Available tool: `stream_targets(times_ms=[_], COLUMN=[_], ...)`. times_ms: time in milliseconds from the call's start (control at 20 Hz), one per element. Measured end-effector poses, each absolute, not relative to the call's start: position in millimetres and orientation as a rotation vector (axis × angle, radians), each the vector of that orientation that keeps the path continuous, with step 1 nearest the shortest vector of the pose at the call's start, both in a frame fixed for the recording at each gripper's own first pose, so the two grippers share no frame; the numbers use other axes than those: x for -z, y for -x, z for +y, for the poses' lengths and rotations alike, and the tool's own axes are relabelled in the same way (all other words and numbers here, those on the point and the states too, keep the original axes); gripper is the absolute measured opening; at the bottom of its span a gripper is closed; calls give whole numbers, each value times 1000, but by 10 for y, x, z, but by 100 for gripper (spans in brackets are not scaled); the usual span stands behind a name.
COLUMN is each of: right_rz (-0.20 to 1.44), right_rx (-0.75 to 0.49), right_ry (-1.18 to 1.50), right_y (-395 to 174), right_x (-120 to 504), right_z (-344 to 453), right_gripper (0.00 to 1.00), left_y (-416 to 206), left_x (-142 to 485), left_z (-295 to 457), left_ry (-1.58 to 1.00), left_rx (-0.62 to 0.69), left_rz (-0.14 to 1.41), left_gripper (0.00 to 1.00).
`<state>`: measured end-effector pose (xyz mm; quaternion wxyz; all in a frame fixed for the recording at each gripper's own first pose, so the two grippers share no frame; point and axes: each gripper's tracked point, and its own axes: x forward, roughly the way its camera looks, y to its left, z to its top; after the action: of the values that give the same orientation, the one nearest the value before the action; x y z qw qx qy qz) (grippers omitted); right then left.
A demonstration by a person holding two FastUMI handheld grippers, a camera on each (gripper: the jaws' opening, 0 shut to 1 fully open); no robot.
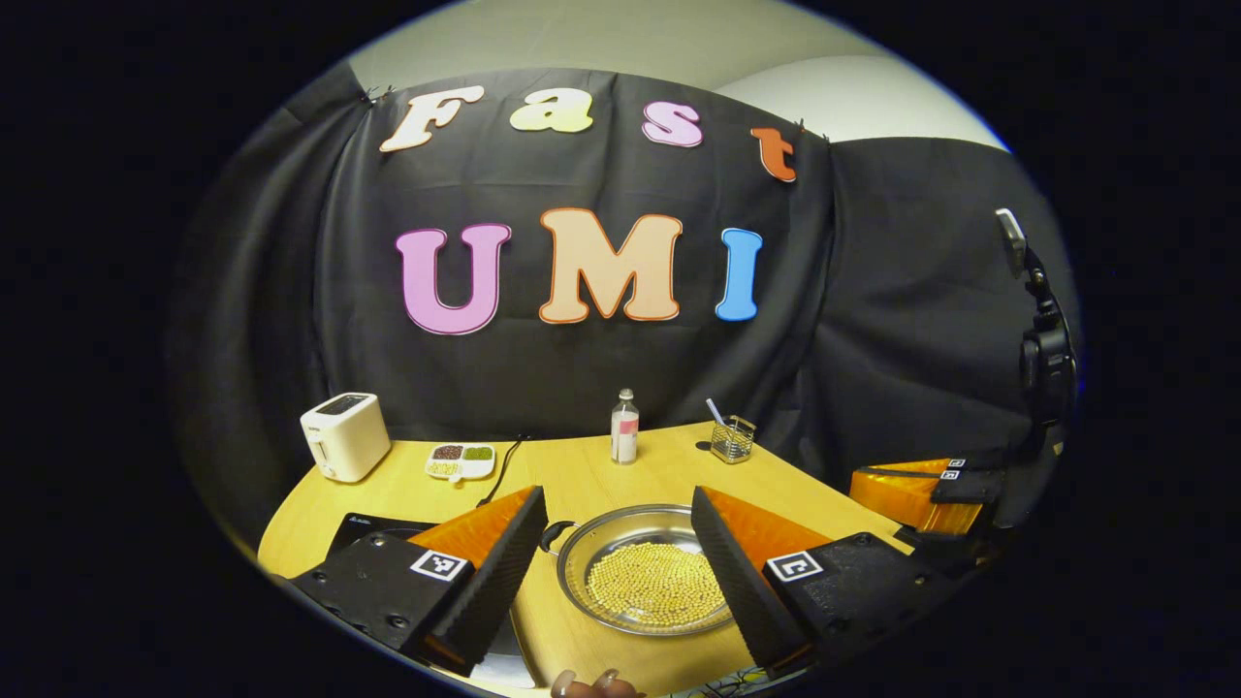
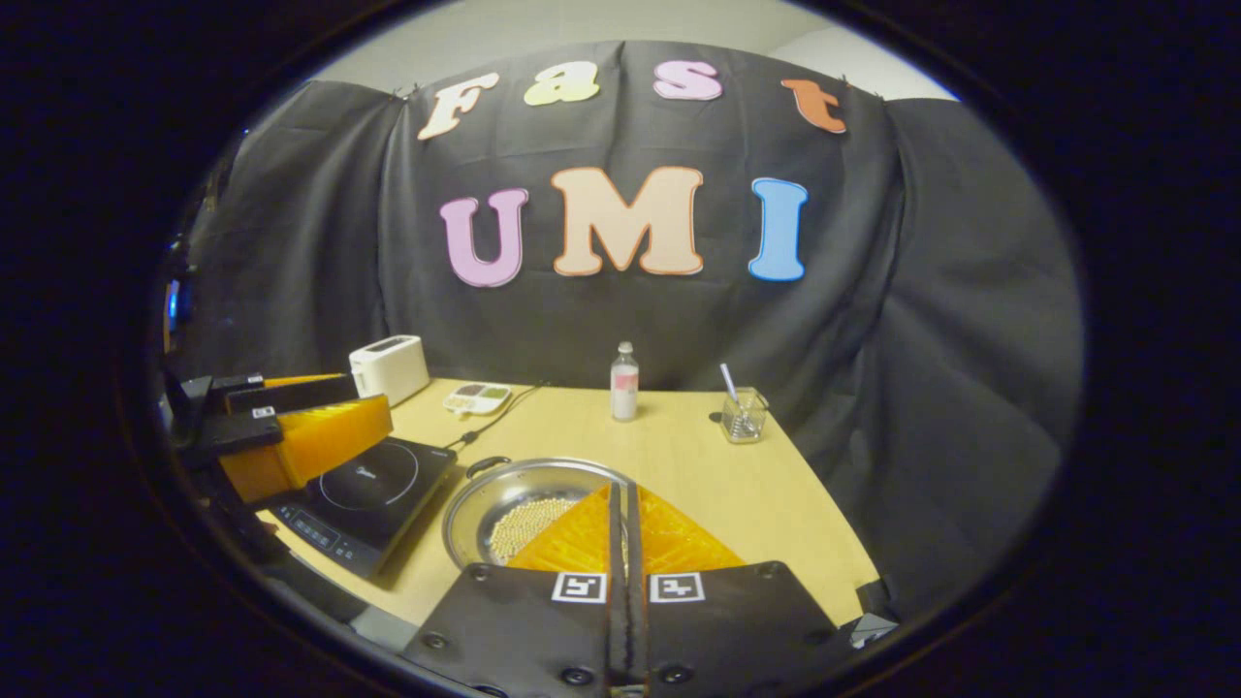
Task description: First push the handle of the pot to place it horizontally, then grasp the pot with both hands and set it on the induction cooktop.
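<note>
A shallow steel pot (image 1: 648, 528) with yellow beans in it sits on the wooden table, its dark loop handle (image 1: 555, 535) on the rim's left. My left gripper (image 1: 616, 496) is open wide, its fingers framing the pot from the near side. In the right gripper view the pot (image 2: 494, 499) lies right of the black induction cooktop (image 2: 373, 480), with the handle (image 2: 488, 465) at the far left rim. My right gripper (image 2: 621, 490) is shut with nothing between its fingers, hovering over the pot's near right edge. The left gripper (image 2: 291, 427) hangs above the cooktop's left side.
A white toaster (image 1: 344, 436), a small dish of beans (image 1: 461, 460), a bottle (image 1: 624, 428) and a glass with a stirrer (image 1: 732, 438) stand along the back. A cable (image 2: 494, 417) runs to the cooktop. Fingertips (image 1: 591, 684) show at the bottom edge.
</note>
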<state>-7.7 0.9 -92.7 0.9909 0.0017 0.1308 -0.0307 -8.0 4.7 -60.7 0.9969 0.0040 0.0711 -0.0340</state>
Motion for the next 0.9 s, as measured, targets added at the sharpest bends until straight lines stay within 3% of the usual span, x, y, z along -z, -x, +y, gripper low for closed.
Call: stream_targets(times_ms=[500,700,900], right_rz=[527,594,645], right_rx=[-56,-122,-171], right_ry=[-37,-30,-41], right_y=[-10,-26,51], right_x=[1988,2262,2462], right_z=[-35,-68,-14], right_gripper=[2,2,0], left_y=[-139,-222,-268], left_x=[1061,1197,1298], left_z=[179,203,129], left_ry=[14,3,32], left_rx=[-31,-90,-108], left_rz=[248,280,313], left_gripper=[97,100,97])
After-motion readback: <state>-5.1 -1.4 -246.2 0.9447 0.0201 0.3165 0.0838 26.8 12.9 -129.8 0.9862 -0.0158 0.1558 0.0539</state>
